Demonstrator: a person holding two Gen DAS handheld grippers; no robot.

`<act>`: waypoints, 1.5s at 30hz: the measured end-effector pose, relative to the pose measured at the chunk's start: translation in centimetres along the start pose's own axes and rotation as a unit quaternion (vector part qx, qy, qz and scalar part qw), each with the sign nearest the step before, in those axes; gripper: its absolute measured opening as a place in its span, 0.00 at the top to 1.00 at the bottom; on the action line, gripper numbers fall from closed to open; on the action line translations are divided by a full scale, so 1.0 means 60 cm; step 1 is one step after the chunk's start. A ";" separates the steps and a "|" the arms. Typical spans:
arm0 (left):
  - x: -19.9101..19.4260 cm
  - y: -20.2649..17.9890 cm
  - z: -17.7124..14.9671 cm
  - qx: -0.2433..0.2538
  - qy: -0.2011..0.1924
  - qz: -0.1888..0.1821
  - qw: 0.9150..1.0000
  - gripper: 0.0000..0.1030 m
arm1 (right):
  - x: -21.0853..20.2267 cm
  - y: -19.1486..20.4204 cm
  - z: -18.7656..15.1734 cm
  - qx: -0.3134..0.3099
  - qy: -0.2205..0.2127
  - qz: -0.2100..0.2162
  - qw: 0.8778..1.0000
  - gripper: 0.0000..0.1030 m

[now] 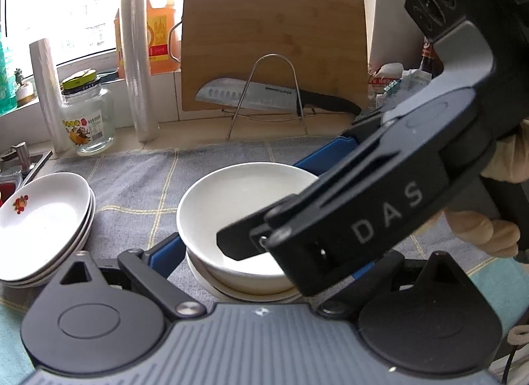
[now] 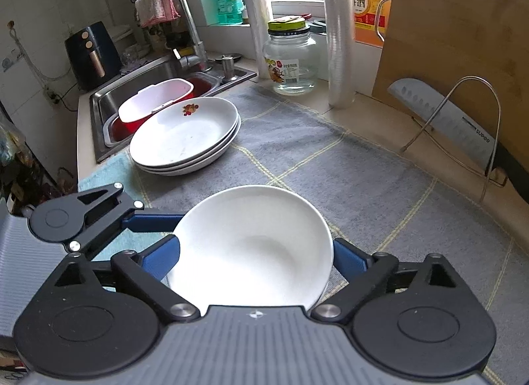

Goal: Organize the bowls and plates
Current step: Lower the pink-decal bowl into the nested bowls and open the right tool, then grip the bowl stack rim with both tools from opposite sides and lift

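Tools: we are holding both, right tool (image 2: 254, 252) and left tool (image 1: 264, 206), spread apart around the stacked bowls (image 2: 251, 246); plates (image 2: 185, 135) are sitting stacked, little remaining.

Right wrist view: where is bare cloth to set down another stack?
Free: the grey cloth between the plate stack, the white bowl and the wire knife stand. Crowded: the back edge by the glass jar and wrap roll, and the sink side.
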State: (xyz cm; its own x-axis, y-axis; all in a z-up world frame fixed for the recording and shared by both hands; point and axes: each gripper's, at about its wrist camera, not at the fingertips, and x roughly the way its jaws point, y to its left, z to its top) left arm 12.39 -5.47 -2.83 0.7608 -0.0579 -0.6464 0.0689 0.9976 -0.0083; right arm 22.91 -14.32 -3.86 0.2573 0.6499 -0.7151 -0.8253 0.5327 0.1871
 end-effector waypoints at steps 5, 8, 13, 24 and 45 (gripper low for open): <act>-0.014 0.007 -0.001 -0.013 -0.012 -0.012 1.000 0.03 | -0.015 -0.005 -0.003 0.002 -0.015 -0.004 1.000 0.00; -0.027 0.012 -0.001 -0.016 -0.026 -0.002 1.000 0.01 | -0.034 -0.014 -0.006 0.003 -0.033 -0.010 0.999 0.00; -0.044 0.027 -0.007 -0.042 -0.027 0.005 0.999 0.01 | -0.072 -0.035 -0.025 -0.010 -0.067 -0.027 0.997 0.00; -0.034 0.013 -0.048 -0.007 0.053 0.027 0.998 0.01 | -0.067 -0.065 -0.110 -0.082 -0.035 -0.050 0.995 0.00; 0.083 0.143 -0.067 0.198 0.120 -0.211 0.950 0.01 | 0.065 0.026 -0.137 0.032 0.065 -0.149 0.986 0.00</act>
State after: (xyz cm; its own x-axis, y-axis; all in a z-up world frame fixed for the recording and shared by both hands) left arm 14.15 2.95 -9.19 0.4459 -0.3925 -0.8044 0.6085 0.7921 -0.0492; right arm 18.49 -15.42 -11.92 0.4141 0.3859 -0.8244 -0.6877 0.7260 -0.0055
